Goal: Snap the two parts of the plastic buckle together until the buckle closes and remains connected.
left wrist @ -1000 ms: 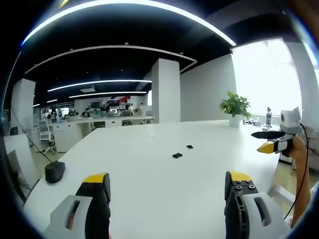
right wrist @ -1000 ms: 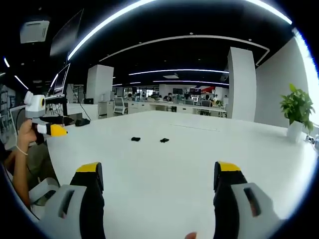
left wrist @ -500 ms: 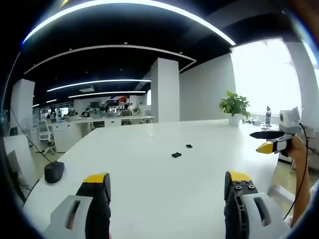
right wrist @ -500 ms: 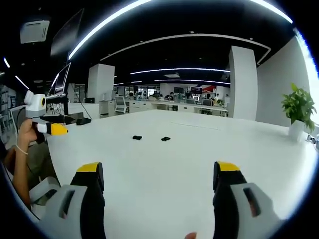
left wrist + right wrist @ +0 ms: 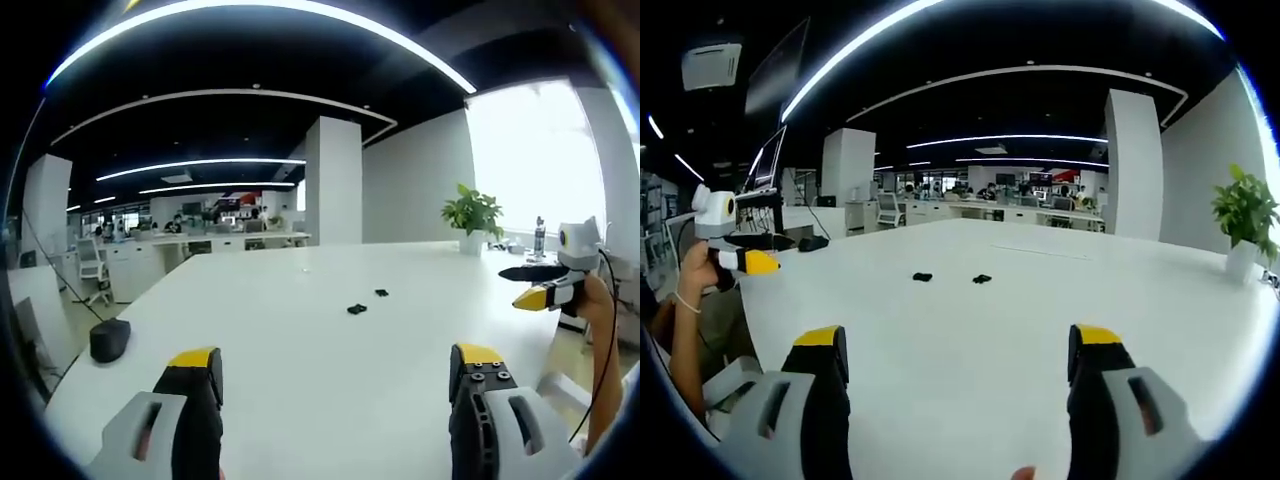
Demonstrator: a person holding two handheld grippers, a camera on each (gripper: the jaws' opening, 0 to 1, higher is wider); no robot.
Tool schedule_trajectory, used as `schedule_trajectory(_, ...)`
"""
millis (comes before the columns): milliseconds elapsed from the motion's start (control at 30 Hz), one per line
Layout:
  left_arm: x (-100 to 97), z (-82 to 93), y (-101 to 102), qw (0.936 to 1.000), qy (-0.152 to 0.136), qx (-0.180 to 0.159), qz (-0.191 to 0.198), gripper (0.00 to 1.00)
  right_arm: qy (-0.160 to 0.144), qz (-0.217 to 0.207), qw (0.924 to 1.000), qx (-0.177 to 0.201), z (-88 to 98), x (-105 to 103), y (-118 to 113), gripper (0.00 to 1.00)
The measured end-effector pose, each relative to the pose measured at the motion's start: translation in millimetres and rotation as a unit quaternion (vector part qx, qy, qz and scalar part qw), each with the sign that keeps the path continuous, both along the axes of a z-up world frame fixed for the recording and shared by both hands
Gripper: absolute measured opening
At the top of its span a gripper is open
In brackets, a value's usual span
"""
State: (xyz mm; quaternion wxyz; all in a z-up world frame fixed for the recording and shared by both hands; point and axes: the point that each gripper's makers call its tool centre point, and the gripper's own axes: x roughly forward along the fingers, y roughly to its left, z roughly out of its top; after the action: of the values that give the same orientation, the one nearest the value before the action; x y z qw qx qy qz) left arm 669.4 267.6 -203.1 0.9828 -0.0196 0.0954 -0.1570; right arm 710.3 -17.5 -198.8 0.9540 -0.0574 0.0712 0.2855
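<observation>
Two small black buckle parts lie apart on the white table (image 5: 300, 340). In the left gripper view the nearer part (image 5: 356, 309) sits left of the farther part (image 5: 381, 293). In the right gripper view they appear as a left part (image 5: 923, 277) and a right part (image 5: 982, 279). My left gripper (image 5: 335, 385) is open with nothing between its yellow-tipped jaws, well short of the parts. My right gripper (image 5: 955, 365) is open too and holds nothing. The right gripper (image 5: 545, 290) also shows at the right edge of the left gripper view, and the left gripper (image 5: 740, 255) at the left edge of the right gripper view.
A black mouse-like object (image 5: 109, 340) lies near the table's left edge. A potted plant (image 5: 471, 218) stands at the far right corner, seen again as a potted plant (image 5: 1242, 222). A person's forearm (image 5: 685, 340) holds the left gripper. Office desks and columns lie beyond.
The right gripper view has shifted slightly, so the buckle parts appear a little further right. Nothing on the table has moved, and both grippers stay open.
</observation>
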Motion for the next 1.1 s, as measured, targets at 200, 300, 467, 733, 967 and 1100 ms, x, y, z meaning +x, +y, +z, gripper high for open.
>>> schedule_trajectory(200,0.0,-1.0,1.3,1.0000,0.000,-0.004,0.002,0.96,-0.007,0.030,0.9993,0.021,5.6,4.9,9.7,0.92)
schedule_trajectory(300,1.9,-5.1,1.2,1.0000,0.004,-0.005,0.001,0.96,-0.007,0.040,0.9988,0.026,7.6,7.8,11.0,0.92)
schedule_trajectory(467,3.8,-11.5,0.6,0.9999,0.008,-0.012,-0.004,0.96,-0.014,0.042,0.9984,0.037,17.1,12.6,8.1,0.92)
schedule_trajectory(733,1.6,-18.7,8.1,0.9998,0.013,-0.015,-0.004,0.95,-0.038,0.039,0.9982,0.025,42.8,28.9,6.9,0.93)
schedule_trajectory(967,1.2,-21.2,14.4,0.9997,0.015,-0.018,0.004,0.94,-0.040,0.095,0.9870,0.123,69.7,25.1,20.0,0.89)
schedule_trajectory(1100,1.4,-21.5,15.1,0.9997,0.016,-0.018,0.003,0.94,-0.046,0.085,0.9905,0.097,70.8,27.2,16.7,0.89)
